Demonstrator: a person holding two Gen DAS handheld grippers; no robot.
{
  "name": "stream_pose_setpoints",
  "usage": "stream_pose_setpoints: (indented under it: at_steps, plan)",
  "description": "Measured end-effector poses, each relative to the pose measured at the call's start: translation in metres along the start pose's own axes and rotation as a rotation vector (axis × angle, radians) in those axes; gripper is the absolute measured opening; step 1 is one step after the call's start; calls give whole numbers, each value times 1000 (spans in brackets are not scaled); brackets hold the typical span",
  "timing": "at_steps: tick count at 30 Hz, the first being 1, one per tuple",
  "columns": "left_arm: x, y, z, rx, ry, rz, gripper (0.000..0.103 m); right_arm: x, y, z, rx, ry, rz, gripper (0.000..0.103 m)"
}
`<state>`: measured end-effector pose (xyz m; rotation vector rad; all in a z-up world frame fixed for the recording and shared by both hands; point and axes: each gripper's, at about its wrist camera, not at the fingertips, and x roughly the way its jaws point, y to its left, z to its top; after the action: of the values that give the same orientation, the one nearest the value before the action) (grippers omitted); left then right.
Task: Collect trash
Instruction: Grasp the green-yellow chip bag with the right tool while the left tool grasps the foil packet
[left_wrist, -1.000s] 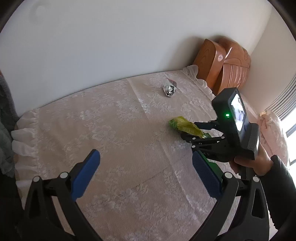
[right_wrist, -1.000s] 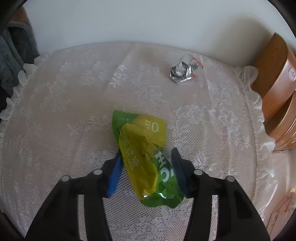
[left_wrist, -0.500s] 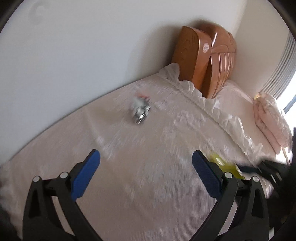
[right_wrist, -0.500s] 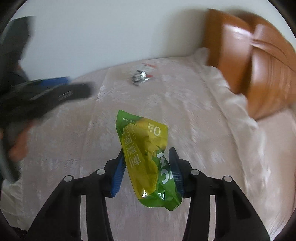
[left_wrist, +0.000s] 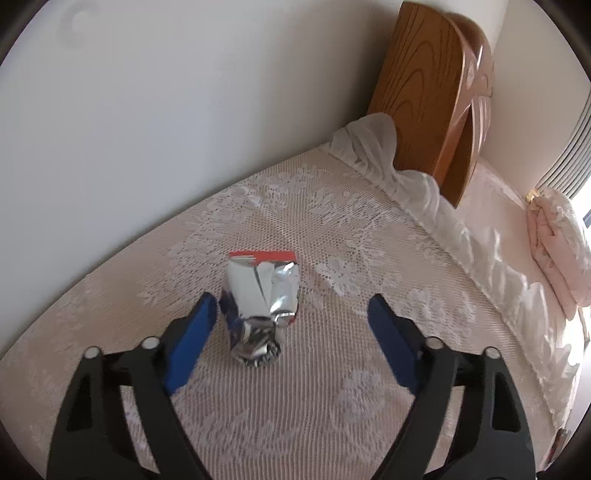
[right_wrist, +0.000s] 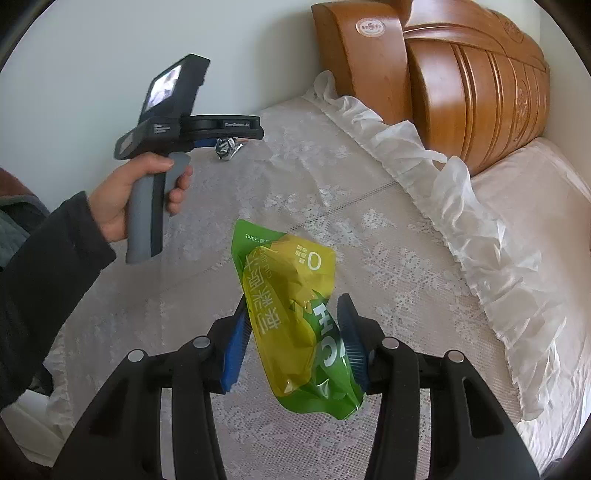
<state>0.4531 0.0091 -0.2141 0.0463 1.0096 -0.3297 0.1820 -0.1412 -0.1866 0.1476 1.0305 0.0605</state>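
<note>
A crumpled silver foil wrapper (left_wrist: 258, 299) with a red edge lies on the lace cloth. My left gripper (left_wrist: 291, 314) straddles it, jaws closing; the left blue pad (left_wrist: 192, 336) is close beside the foil, the right pad stands well apart. In the right wrist view the same foil wrapper (right_wrist: 227, 147) shows small under the left gripper's body (right_wrist: 173, 110), held by a hand. My right gripper (right_wrist: 293, 332) is shut on a green and yellow snack bag (right_wrist: 295, 314), lifted above the cloth.
A lace-covered surface (left_wrist: 332, 387) runs to a white wall (left_wrist: 184, 110). A frilled edge (right_wrist: 443, 192) borders a wooden headboard (right_wrist: 461, 74). Beyond it lie a pink bed and folded pink bedding (left_wrist: 557, 240). A dark sleeve (right_wrist: 40, 266) enters from the left.
My left gripper swung across the cloth and down over the foil wrapper, and its jaws narrowed. My right gripper lifted the green bag off the cloth and rolled toward the headboard.
</note>
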Motion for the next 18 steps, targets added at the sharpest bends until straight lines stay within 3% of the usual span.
stream_pose_setpoints:
  at_steps: [4, 10, 18]
  plan:
    - [6, 0, 2, -2, -1, 22, 60, -3, 0, -2, 17, -9, 1, 47]
    - [9, 8, 3, -25, 1, 26, 46, -1, 0, -3, 18, -1, -4, 47]
    - [7, 11, 2, 2, -7, 27, 38, -1, -3, -4, 29, -2, -13, 47]
